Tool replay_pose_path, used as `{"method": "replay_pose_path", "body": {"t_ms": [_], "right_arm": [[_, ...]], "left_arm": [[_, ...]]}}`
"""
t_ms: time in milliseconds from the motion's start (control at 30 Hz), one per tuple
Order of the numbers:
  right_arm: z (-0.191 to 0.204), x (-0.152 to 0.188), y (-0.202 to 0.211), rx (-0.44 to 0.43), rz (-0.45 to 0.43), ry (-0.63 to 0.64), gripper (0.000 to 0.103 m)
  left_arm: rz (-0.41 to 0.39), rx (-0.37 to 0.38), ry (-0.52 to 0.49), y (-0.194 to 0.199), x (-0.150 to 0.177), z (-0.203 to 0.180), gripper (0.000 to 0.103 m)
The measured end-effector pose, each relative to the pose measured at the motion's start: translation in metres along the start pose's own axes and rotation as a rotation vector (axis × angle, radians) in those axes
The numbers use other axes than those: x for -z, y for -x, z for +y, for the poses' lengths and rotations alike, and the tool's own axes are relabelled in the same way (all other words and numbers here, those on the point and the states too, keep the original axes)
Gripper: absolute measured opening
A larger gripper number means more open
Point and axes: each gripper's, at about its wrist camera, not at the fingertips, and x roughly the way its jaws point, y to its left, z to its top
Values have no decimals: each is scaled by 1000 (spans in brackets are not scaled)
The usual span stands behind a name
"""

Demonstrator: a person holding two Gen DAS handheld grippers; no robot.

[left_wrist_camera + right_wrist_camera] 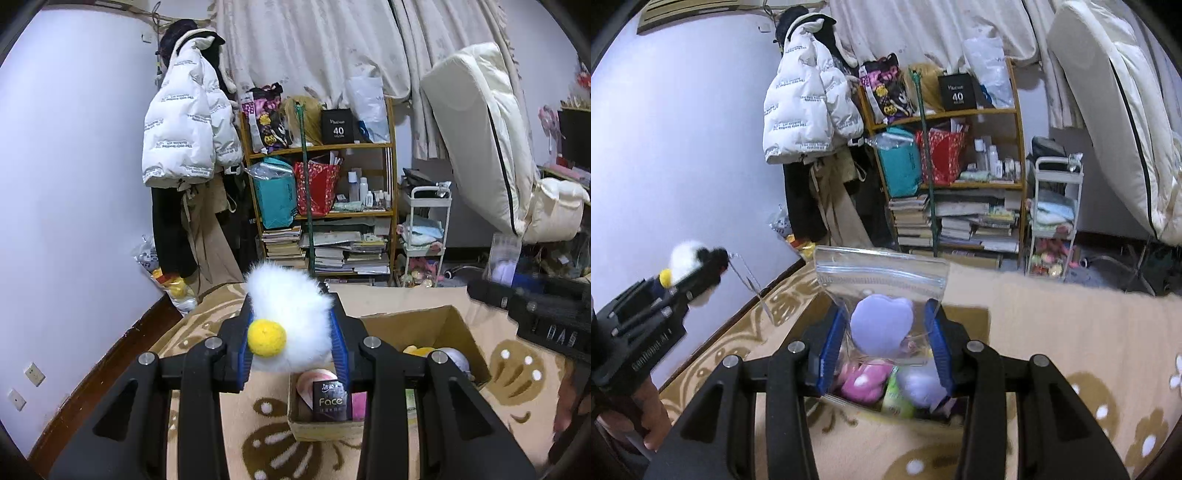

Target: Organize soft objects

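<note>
My left gripper is shut on a white fluffy pompom with a yellow ball on it, held above the bed, left of a cardboard box. The box holds soft toys and a dark "Face" packet. My right gripper is shut on a clear zip bag with a purple heart-shaped puff inside, held over the box's pink, green and purple soft items. The left gripper with the pompom shows at the left of the right wrist view.
A beige patterned blanket covers the bed. Beyond it stand a wooden shelf of bags and books, a hanging white jacket, a white trolley and a leaning mattress. The right gripper body is at the right.
</note>
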Motion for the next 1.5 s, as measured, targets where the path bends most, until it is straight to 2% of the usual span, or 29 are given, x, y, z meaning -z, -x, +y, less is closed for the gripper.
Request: {"method": "replay_pose_path", "body": {"t_ms": [267, 433, 700, 733, 767, 800, 933, 1000, 1067, 1133, 1200, 1333, 1400, 1500], "right_arm": [[-26, 5, -21, -26, -20, -77, 49], [-32, 14, -40, -52, 14, -108, 49], [-28, 24, -59, -79, 67, -108, 49], [-27, 26, -62, -80, 76, -109, 50], [-28, 27, -63, -81, 81, -110, 50], [-28, 28, -64, -83, 87, -113, 53], [-27, 31, -65, -80, 96, -112, 58], [-28, 32, -64, -74, 95, -109, 59], [-30, 33, -63, -68, 93, -109, 62], [-31, 34, -60, -56, 90, -110, 70], [-33, 35, -56, -46, 88, -111, 77], [-35, 31, -43, -40, 67, -120, 96], [-33, 30, -35, -36, 55, -116, 102], [-29, 28, -20, -22, 31, -95, 103]], "left_arm": [[68, 53, -1, -35, 17, -20, 34], [113, 76, -18, -55, 30, -30, 35], [206, 65, 9, -78, 46, -24, 39], [215, 57, 12, -79, 48, -22, 40], [218, 45, 15, -80, 49, -21, 46], [217, 37, 18, -80, 49, -19, 52], [209, 28, 13, -77, 50, -16, 58], [213, 28, 10, -76, 50, -15, 66], [210, 25, 8, -75, 50, -15, 69], [209, 21, -2, -72, 51, -14, 74], [205, 11, -7, -67, 52, -12, 85], [191, -2, 5, -50, 52, -5, 92], [183, -13, 25, -39, 52, 1, 95], [166, -34, 41, -24, 52, 9, 97]]}}
